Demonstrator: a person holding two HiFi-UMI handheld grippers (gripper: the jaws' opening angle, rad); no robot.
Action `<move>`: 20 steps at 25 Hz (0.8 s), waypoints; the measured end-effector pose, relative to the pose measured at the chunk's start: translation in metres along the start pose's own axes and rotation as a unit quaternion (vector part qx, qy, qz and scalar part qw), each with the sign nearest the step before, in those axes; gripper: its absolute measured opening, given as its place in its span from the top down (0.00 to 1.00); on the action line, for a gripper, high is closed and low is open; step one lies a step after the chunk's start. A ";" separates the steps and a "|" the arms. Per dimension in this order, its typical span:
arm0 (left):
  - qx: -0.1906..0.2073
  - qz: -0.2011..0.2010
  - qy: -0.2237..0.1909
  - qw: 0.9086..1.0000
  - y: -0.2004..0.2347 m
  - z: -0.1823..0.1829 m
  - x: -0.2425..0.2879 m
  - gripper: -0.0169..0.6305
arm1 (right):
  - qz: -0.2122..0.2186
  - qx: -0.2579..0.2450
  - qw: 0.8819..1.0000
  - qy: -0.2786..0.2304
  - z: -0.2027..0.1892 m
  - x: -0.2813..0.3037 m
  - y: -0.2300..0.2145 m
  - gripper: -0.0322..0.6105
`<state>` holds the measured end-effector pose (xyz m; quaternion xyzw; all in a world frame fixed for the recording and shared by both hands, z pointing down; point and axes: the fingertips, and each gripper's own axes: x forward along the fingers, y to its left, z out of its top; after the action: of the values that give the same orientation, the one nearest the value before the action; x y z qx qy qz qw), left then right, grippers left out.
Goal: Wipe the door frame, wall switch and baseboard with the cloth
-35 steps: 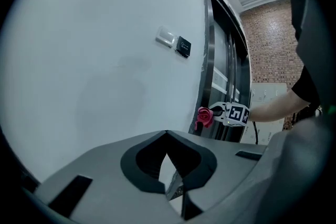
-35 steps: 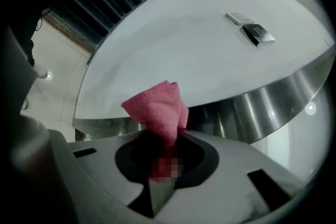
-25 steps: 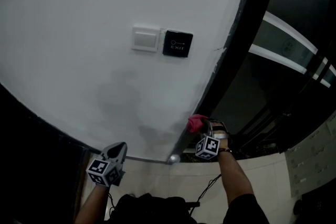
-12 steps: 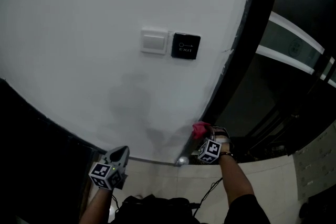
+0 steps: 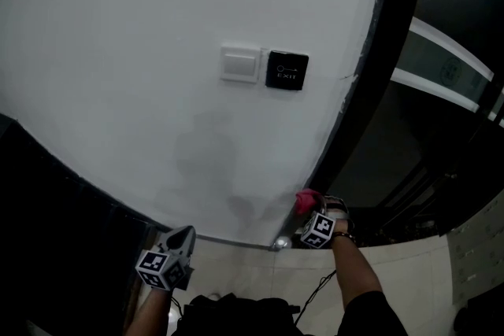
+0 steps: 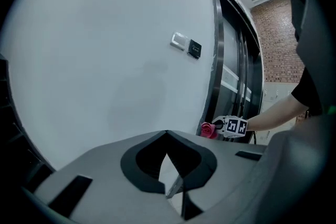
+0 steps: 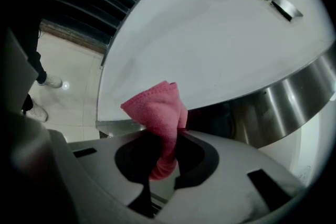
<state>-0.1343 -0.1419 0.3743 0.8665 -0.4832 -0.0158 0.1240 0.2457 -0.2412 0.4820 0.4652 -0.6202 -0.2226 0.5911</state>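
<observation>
Pale floor (image 5: 252,271) lies nearest, bare between two grippers. Left gripper (image 5: 183,234) hangs clear of the wall (image 5: 118,51), its jaw tips meeting on nothing. Right gripper (image 5: 316,208) is clamped on one pink cloth (image 5: 305,201), which sits at the door frame (image 5: 358,102) low down, just above the baseboard (image 5: 236,243). Wide bare wall spreads left of it. Higher up sit two plates, touching: one white switch (image 5: 241,64) and one black exit button (image 5: 287,71).
</observation>
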 end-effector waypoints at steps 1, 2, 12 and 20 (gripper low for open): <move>0.000 0.000 0.000 1.000 0.000 0.000 -0.001 0.99 | 0.001 0.001 1.000 0.002 -0.002 0.001 0.003 0.86; 0.000 0.001 0.000 1.000 0.000 0.000 -0.003 0.99 | 0.002 0.002 1.000 0.005 -0.005 0.002 0.006 0.86; -0.004 -0.013 0.005 1.000 -0.006 -0.007 -0.004 0.99 | 0.001 0.025 1.000 0.009 -0.018 -0.011 0.018 0.86; -0.009 -0.063 0.011 0.998 -0.021 -0.012 0.018 0.99 | -0.047 0.096 0.993 -0.041 -0.013 -0.061 -0.018 0.86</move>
<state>-0.1057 -0.1447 0.3824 0.8944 -0.4257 -0.0184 0.1357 0.2559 -0.1953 0.4375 0.5386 -0.6399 -0.2082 0.5070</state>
